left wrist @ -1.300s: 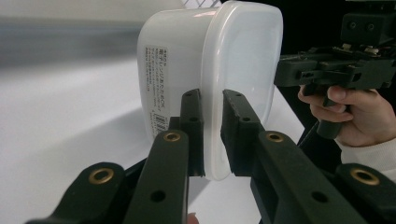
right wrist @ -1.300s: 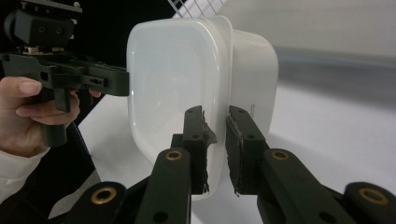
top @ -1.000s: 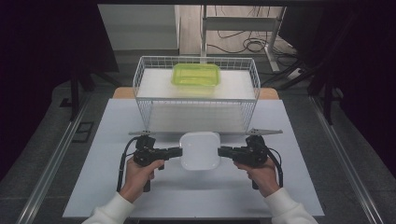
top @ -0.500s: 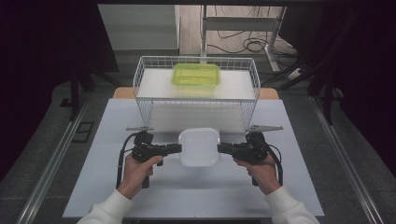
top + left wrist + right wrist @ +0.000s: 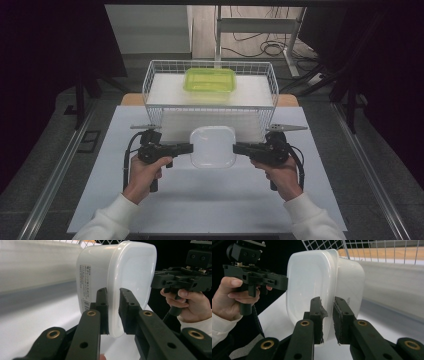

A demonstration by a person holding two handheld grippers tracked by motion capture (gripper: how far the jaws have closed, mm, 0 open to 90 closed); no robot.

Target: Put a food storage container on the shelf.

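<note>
Progress looks to be at the carrying stage: the white translucent plastic food container with its lid on point(image 5: 213, 146) is already gripped from both sides and seems, judging by the faint shadow under it in the high view, to sit just off the white tabletop point(image 5: 210, 205), directly in front of the white wire basket point(image 5: 150, 85). In the left gripper view, the left gripper point(image 5: 113, 311) has its two black jaws clamped on the container's lid rim, one jaw on the body side by the printed label point(image 5: 85, 287), the other on the lid face. In the right gripper view, the right gripper point(image 5: 327, 320) is likewise closed on the opposite rim, pads pressed against the plastic. Both hands hold the grippers about level, pointing toward each other across the box, so the container hangs between them with its lid facing up. What appears done is the two-sided grasp and the start of a lift. What is probably left is raising the box above the basket's near wall, moving it forward and setting it inside, most likely on the pale liner near the lime-green rectangular plastic container point(image 5: 210, 82) that already rests toward the back of the basket, then releasing both grips. None of that has happened yet; the white box is wholly outside the basket.
</note>
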